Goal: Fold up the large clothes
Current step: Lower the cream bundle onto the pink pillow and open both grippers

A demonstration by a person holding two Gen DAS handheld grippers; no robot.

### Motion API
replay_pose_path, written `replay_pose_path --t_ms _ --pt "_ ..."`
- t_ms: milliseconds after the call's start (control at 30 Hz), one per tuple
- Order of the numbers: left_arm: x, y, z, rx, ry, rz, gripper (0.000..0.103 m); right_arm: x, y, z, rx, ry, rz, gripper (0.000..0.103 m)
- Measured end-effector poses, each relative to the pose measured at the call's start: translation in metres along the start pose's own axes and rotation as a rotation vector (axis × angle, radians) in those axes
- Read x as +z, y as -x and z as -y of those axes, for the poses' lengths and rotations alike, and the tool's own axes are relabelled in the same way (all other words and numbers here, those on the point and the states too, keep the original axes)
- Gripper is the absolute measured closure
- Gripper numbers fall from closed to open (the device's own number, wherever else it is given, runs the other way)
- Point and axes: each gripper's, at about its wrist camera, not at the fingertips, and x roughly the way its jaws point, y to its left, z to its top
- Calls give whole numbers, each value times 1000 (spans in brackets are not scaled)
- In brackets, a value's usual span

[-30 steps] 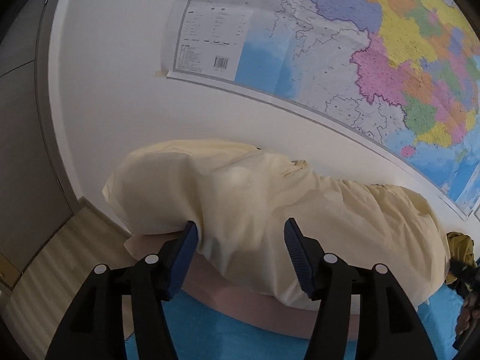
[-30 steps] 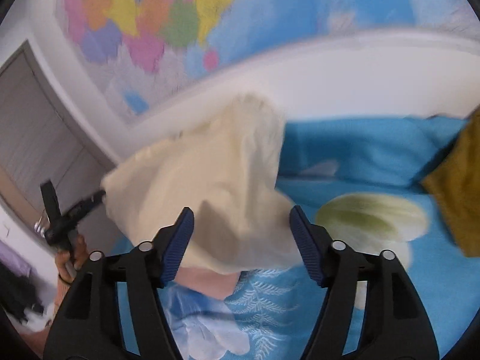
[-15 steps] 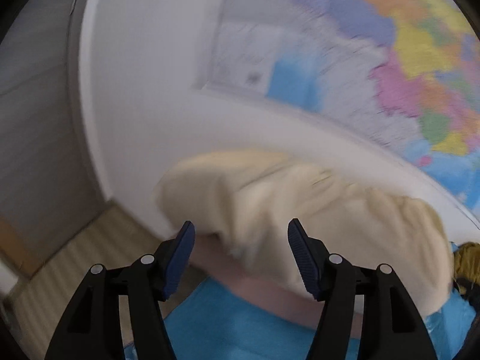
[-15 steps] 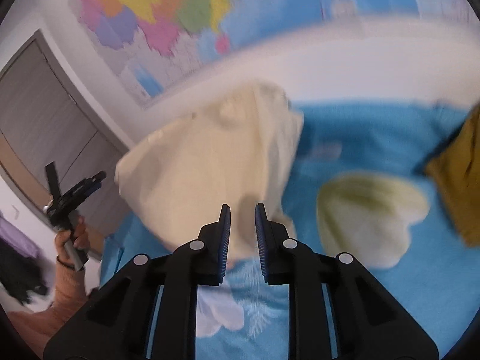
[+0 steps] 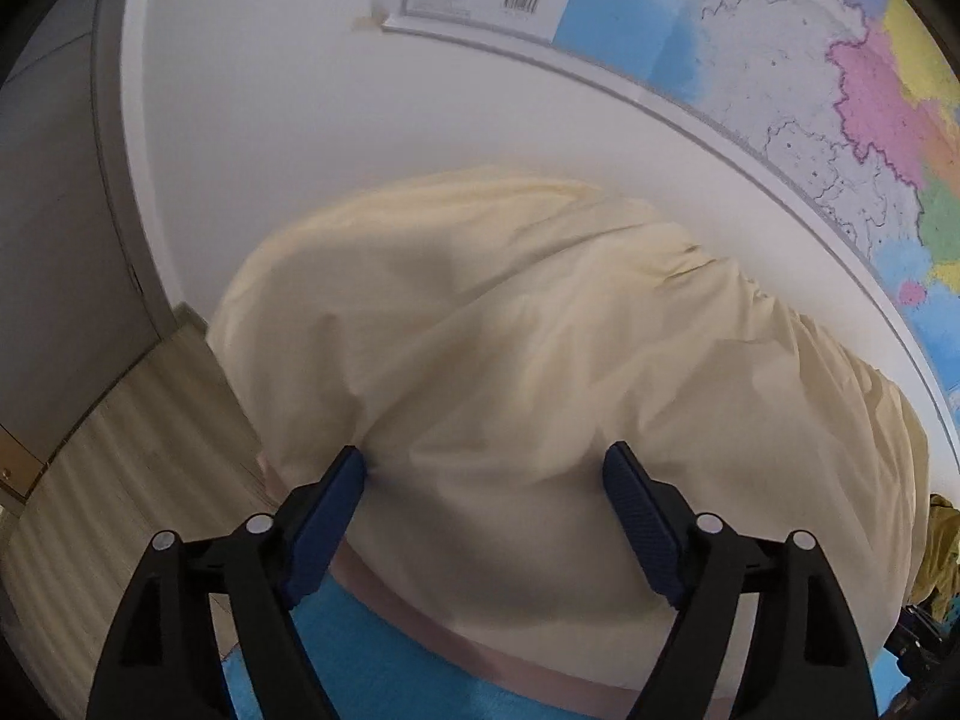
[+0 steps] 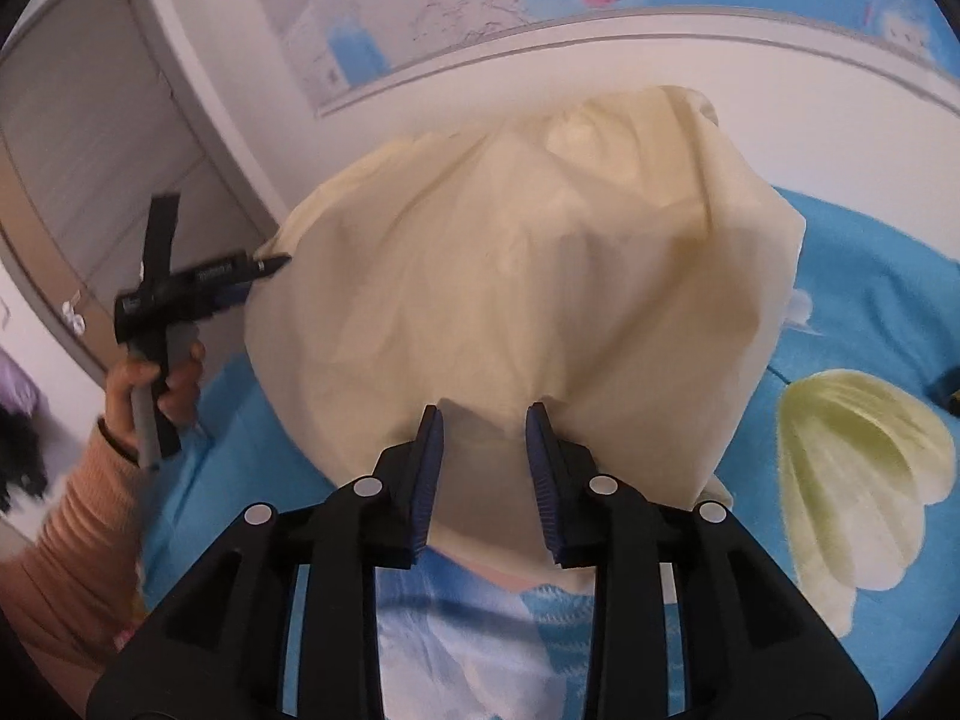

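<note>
A large cream garment (image 5: pixel 540 372) lies bunched on the blue bed sheet (image 5: pixel 384 672), against the white wall. My left gripper (image 5: pixel 483 477) is open, its blue pads at the garment's near edge with cloth between them. The garment also shows in the right wrist view (image 6: pixel 528 288). My right gripper (image 6: pixel 483 429) is partly open, a narrow gap between its pads, at the garment's near edge. The left gripper shows in the right wrist view (image 6: pixel 264 264), its tip touching the garment's left corner.
A colourful wall map (image 5: pixel 810 72) hangs above the bed. A wooden floor (image 5: pixel 114 438) and grey wardrobe (image 5: pixel 54 228) are on the left. A mustard-yellow garment (image 5: pixel 939 552) lies at the right. The sheet has a pale flower print (image 6: pixel 852 474).
Both grippers have moved closer to the cream garment. The right gripper shut about half a second ago and has since opened a little. The left stayed open.
</note>
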Motion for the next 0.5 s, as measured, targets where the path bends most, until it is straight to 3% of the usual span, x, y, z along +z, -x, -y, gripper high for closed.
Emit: replay_pose_path --t_ms 67,167,267,367,500 --pt "-3 15 7 26 -27 33 26 1 5 -2 9 0 2 66" --pt "-13 41 18 2 -48 79 24 3 14 -8 6 4 27 58" --pt "-27 66 35 -15 -85 128 11 0 21 -15 -26 30 65 50" --pt "-48 75 52 -30 -128 159 7 -4 25 -19 -39 45 75 47" --pt "-74 86 72 -28 -156 187 7 -10 28 -24 -47 51 95 30"
